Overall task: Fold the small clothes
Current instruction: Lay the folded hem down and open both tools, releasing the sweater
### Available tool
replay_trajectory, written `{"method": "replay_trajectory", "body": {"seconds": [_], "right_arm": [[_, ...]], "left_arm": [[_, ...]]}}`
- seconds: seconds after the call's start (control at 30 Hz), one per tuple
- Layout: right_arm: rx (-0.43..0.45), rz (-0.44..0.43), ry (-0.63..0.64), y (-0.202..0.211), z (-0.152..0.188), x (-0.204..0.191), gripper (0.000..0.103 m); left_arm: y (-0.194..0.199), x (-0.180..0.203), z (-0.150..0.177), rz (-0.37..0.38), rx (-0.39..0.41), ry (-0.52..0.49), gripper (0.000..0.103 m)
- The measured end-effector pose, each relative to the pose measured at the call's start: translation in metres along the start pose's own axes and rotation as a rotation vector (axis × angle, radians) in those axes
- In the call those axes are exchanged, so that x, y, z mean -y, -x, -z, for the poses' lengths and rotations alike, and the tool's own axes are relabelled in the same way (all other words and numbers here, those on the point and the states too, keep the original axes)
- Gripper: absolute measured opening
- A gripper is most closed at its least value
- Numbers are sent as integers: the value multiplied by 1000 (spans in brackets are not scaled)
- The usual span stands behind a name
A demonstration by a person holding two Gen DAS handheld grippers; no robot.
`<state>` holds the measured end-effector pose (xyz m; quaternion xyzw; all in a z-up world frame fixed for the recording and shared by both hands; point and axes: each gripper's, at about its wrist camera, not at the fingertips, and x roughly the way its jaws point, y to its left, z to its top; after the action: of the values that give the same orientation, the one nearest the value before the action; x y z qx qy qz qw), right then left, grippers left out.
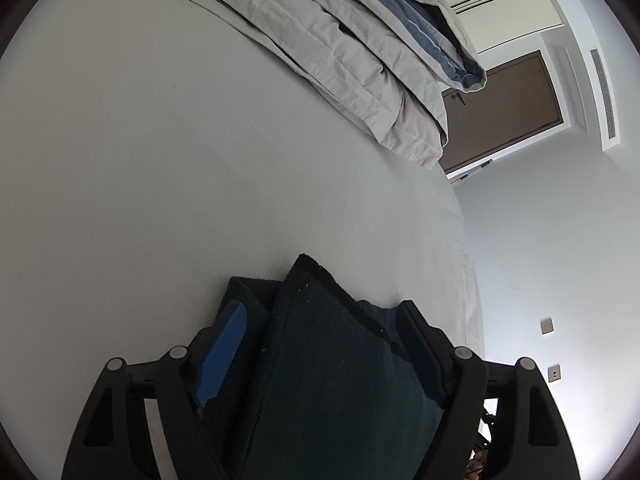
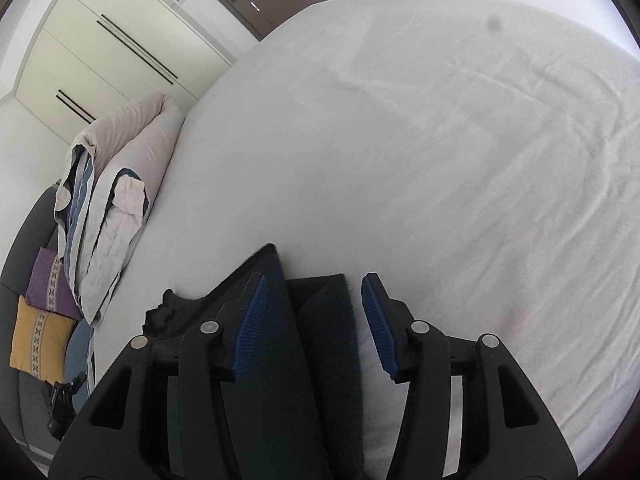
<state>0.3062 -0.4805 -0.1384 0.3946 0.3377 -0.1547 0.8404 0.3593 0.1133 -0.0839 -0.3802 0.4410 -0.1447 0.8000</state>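
A dark navy-green small garment point(image 1: 332, 360) lies folded on the white bed sheet point(image 1: 160, 180). In the left wrist view it fills the gap between my left gripper's point(image 1: 324, 336) wide-apart blue-padded fingers point(image 1: 226, 344), one corner sticking up. In the right wrist view the same garment point(image 2: 280, 340) lies between the fingers of my right gripper point(image 2: 316, 312), which are open; a fold rests against the left pad point(image 2: 250, 328), the right pad point(image 2: 378, 328) is apart from the cloth. Neither gripper pinches the cloth.
A rumpled grey and blue duvet point(image 1: 360, 52) lies along the far side of the bed, also seen in the right wrist view point(image 2: 116, 184). Purple and yellow cushions point(image 2: 40, 320) sit on a dark sofa. A brown door point(image 1: 508, 112) and cream wardrobes point(image 2: 112, 40) stand beyond.
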Motion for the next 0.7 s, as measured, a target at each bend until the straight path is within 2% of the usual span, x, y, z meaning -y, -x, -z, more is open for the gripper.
{"method": "replay_trajectory", "body": {"seconds": [0.1,0.23,0.33,0.53,0.7], "right_arm": [[-16,-21,75,18,14,-14,48],[-52,3,265,33,52,-42,48],[-63,32,356,47,84,-47,48],[-84,77,397,69,134,-29,46],[-35,104,373,93,145,-13,44]], "left_arm": [[19,1,17,-17,17,-53,79],[43,-4,48,-34,43,-103,79],[54,-11,74,-69,43,-136,79],[59,-18,106,-117,14,-198,75],[55,-18,118,-180,1,-250,69]]}}
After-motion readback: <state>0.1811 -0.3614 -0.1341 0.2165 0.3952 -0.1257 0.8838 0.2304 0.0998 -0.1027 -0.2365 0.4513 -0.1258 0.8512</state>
